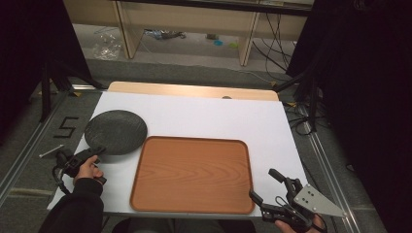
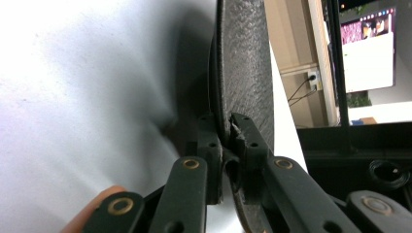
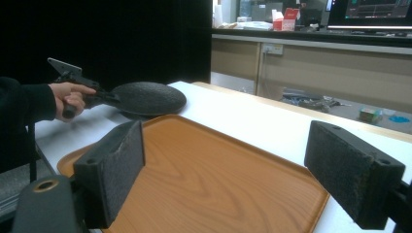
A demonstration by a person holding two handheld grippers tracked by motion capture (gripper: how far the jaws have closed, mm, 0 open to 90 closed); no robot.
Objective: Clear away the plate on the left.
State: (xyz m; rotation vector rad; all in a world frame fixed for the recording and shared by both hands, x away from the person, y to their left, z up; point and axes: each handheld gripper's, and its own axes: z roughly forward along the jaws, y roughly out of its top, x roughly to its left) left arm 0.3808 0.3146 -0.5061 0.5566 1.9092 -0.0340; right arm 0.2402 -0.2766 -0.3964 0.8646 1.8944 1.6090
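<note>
Table (image 1: 204, 114): white-topped, with a pale wooden strip along its far edge; it carries the two items below.

Wooden tray (image 1: 192, 174): rectangular with rounded corners, orange-brown grain, raised rim. It lies flat at the near middle of the table and nothing lies in it. In the right gripper view the tray (image 3: 209, 179) lies just beyond and between that gripper's two pads.

Dark plate (image 1: 115, 131): round, black, rough-textured. It is at the left of the table, just beside the tray's far-left corner; whether the two touch cannot be told. In the right gripper view the plate (image 3: 145, 98) appears raised slightly off the white surface, with a shadow beneath it.

Left gripper (image 1: 97, 151): held in the person's left hand (image 1: 87, 170), dark sleeve behind it. Its jaws are closed on the plate's near rim, one pad above and one below. In the left gripper view the plate (image 2: 243, 73) runs edge-on straight up from between the pinched pads.

Right gripper (image 1: 265, 187): at the tray's near-right corner, a grey three-cornered plate on top. Jaws spread wide, clasping nothing.

Writing: black tape on the floor left of the table forms a "5" (image 1: 66, 127). The monitors in both gripper views are too small to read.
</note>
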